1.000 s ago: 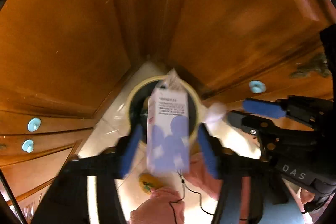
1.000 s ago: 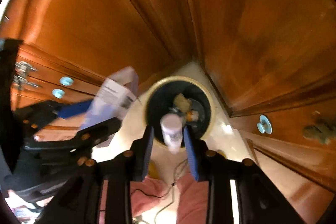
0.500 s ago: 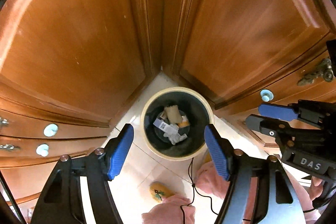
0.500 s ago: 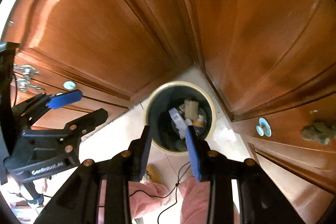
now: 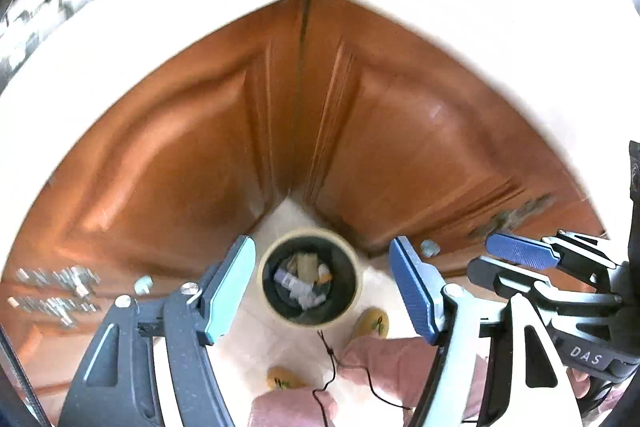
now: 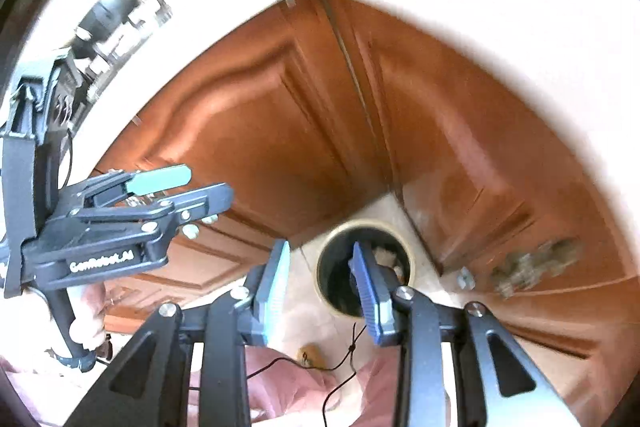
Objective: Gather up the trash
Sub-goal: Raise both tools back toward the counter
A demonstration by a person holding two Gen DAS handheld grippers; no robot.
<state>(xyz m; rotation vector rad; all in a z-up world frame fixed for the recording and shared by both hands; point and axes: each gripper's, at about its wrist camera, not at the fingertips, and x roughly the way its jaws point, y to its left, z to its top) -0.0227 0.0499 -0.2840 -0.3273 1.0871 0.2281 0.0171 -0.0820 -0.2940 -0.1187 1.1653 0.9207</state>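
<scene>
"DAS" on right claw [image 5: 516, 259]; "GenRobot.AI" on left claw [image 6: 180, 187]

both wrist views high above bin [image 5: 310, 283]

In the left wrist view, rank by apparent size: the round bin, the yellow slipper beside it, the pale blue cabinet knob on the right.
1. Round cream-rimmed bin
2. Yellow slipper
3. Pale blue cabinet knob

All are blurred; fisheye distortion makes true sizes unsure.

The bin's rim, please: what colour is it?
Cream, around a dark inside; the bin shows best in the left wrist view.
</scene>
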